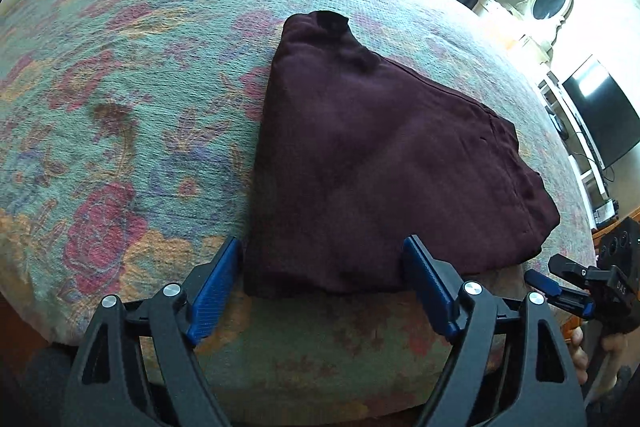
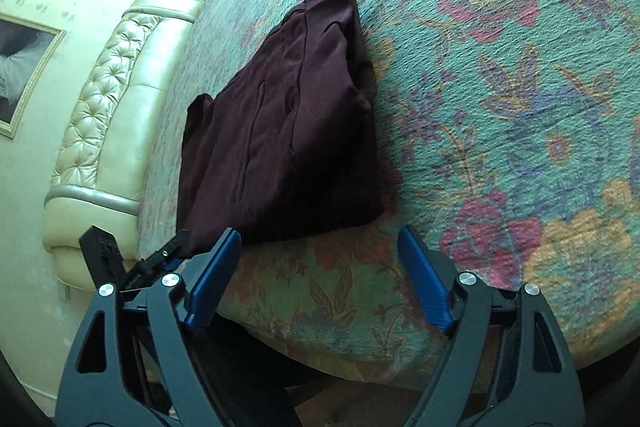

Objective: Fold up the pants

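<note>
Both grippers, left (image 1: 322,281) and right (image 2: 320,273), spread, empty; dark maroon cloth pants (image 1: 380,167) lying folded compact on floral bedspread (image 1: 120,107), task seemingly done.

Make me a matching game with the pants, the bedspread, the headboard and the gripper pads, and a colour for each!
Things:
1. folded pants
2. bedspread
3. headboard
4. pads of the left gripper

Colours:
A. blue
B. cream
C. dark maroon
D. teal with pink and yellow flowers

Pairs: 1-C, 2-D, 3-B, 4-A
</note>
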